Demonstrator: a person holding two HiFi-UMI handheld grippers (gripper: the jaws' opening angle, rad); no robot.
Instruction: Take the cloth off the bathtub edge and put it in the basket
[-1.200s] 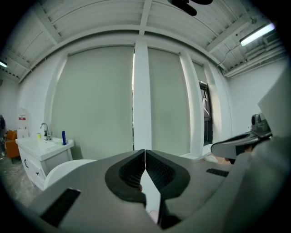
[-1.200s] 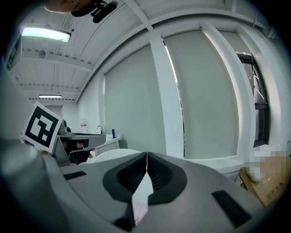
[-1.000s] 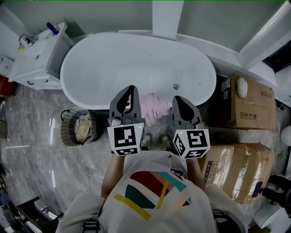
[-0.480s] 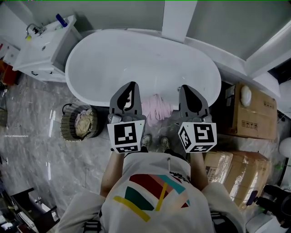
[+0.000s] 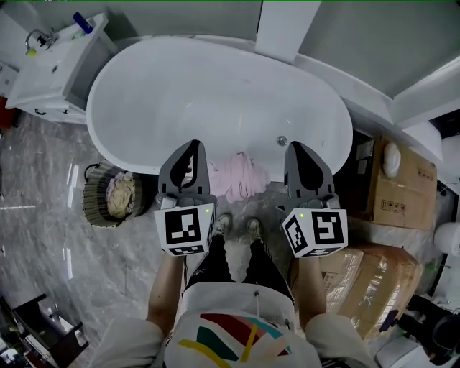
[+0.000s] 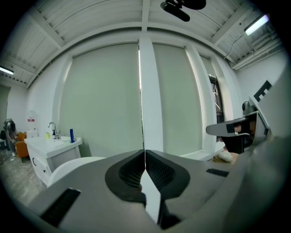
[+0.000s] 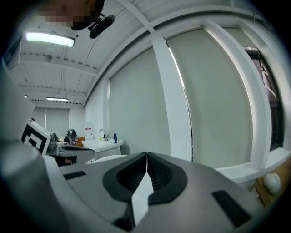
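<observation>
Head view: left gripper [image 5: 192, 148] outstretched, closed

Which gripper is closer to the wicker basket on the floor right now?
Left. In the head view the left gripper hangs just right of the basket, at the bathtub near edge; the right gripper is farther right, beyond the pink cloth.

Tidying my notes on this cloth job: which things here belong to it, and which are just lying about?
In the job: pink cloth on the near edge of the bathtub; basket on the floor; left gripper and right gripper, both shut, empty.
Lying about: cardboard boxes; sink cabinet; blue bottle.
</observation>
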